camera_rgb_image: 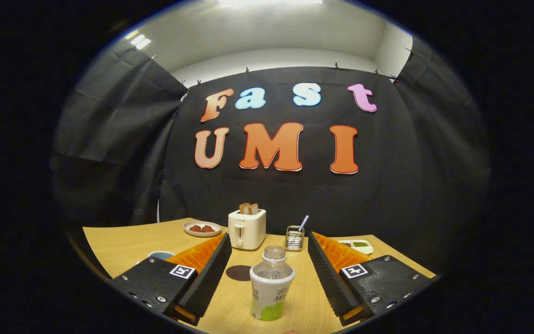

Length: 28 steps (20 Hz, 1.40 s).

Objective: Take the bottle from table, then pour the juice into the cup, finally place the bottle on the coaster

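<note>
I have the gripper [269, 241] low over the wooden table [123, 246], its jaws spread wide and holding nothing. The bottle [271, 284] stands upright on the table between the two fingers, touching neither one; it is clear at the neck, has a white and green label, and I see no cap on it. Just beyond it and a little toward the left finger lies the dark round coaster [239, 272], flat on the table and apart from the bottle. The rim of the cup [161, 254] peeks out behind the left finger. Farther back stand a white toaster [247, 228] with two slices of bread in its slots, a plate [201, 228] with brown pieces on it, a small wire holder [295, 238] and a white tray [359, 245] behind the right finger.
</note>
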Motion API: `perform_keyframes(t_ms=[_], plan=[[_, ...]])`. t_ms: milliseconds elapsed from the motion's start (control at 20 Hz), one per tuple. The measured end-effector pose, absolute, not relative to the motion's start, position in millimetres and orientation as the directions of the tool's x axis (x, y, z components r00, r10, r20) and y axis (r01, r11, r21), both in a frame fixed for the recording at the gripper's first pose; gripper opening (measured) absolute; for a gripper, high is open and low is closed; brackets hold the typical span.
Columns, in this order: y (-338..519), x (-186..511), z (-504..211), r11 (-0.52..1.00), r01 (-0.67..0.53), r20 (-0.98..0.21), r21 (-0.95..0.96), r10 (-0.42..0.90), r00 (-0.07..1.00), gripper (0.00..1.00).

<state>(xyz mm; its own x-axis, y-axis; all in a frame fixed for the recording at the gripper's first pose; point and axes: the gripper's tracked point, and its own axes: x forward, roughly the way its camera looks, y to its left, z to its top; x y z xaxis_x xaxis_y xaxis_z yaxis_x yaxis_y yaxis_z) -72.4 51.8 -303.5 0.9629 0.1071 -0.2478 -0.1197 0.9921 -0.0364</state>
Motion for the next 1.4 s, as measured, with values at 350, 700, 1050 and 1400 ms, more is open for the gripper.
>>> perform_keyframes(t_ms=[350,700,1050,1400], plan=[[51,-76,-375,0.994,-0.099,-0.367,-0.048,0.075,0.927,0.98],[48,-80,-426,0.998,-0.058,-0.476,-0.006,0.048,0.878,0.82],[50,-83,-446,1.000,-0.021,-0.522,-0.020,0.008,0.853,0.67],[73,-69,-439,0.987,-0.087,-0.544,-0.136,-0.001,0.839,0.64]])
